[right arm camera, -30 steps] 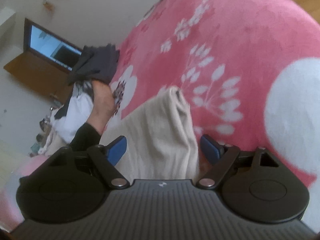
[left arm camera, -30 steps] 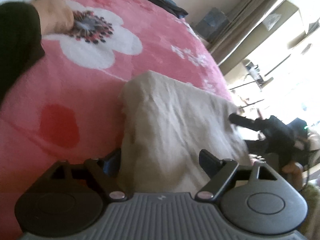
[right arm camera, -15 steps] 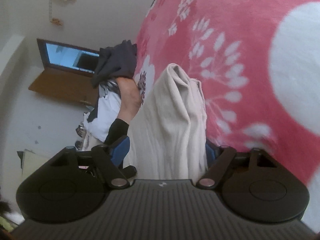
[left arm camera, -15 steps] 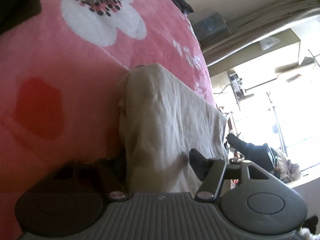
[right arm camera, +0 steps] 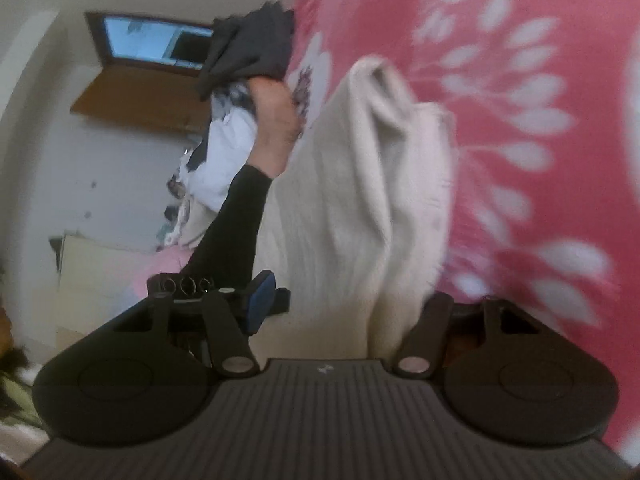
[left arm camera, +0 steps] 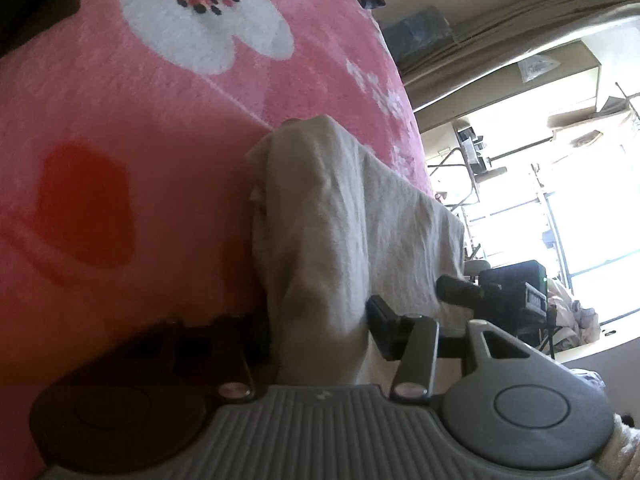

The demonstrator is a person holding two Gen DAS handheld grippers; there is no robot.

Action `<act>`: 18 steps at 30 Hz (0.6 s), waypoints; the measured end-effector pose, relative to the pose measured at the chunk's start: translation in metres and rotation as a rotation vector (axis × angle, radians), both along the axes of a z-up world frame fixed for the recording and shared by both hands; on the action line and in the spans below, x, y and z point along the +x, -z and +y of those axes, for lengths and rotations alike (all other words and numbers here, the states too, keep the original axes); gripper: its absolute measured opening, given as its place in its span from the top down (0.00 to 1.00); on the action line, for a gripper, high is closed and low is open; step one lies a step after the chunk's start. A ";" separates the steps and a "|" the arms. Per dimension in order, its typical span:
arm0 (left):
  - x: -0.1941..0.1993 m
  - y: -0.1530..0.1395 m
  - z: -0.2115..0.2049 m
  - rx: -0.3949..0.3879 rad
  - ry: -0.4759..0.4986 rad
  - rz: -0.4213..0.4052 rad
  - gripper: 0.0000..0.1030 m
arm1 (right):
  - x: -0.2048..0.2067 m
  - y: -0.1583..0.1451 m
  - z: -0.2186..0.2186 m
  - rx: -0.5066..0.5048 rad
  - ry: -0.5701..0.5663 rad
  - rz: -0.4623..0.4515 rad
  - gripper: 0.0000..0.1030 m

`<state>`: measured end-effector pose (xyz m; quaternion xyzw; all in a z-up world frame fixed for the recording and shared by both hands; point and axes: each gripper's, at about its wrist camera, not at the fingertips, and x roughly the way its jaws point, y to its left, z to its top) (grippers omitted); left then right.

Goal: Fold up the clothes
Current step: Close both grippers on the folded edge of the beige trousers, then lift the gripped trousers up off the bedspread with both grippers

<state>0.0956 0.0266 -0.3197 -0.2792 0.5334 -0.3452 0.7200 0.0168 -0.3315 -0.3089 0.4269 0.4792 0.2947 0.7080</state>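
Observation:
A beige cloth (left arm camera: 352, 220), folded thick, stands up off the pink flowered blanket (left arm camera: 120, 120) between both grippers. My left gripper (left arm camera: 320, 324) is shut on its near edge, with a bunched fold filling the narrow gap. In the right wrist view the same cloth (right arm camera: 360, 184) rises straight ahead, and my right gripper (right arm camera: 348, 304) is shut on its thick fold. That gripper's right finger is hidden behind the cloth. The right gripper (left arm camera: 460, 292) also shows as a dark shape past the cloth's far edge.
A person's hand (right arm camera: 276, 120) in a black sleeve rests on the blanket (right arm camera: 520, 20) beyond the cloth. Behind it lie a dark grey garment (right arm camera: 252, 48) and a white garment (right arm camera: 228, 152). A screen (right arm camera: 152, 44) stands against the wall. A bright window (left arm camera: 580, 180) lies past the bed's edge.
Both grippers have narrowed onto the beige cloth, the left more than the right. The cloth has been raised off the blanket, and both views have tilted.

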 end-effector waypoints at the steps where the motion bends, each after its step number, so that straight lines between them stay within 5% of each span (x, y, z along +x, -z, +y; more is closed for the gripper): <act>1: -0.001 0.000 0.000 0.001 0.001 -0.002 0.52 | 0.001 0.001 0.001 0.006 -0.007 -0.001 0.47; 7: -0.009 -0.006 -0.006 0.050 0.004 -0.060 0.56 | 0.008 0.007 0.010 0.037 -0.025 -0.012 0.65; 18: -0.034 -0.038 -0.005 0.094 -0.017 -0.154 0.71 | -0.010 -0.040 0.043 -0.161 0.060 -0.140 0.78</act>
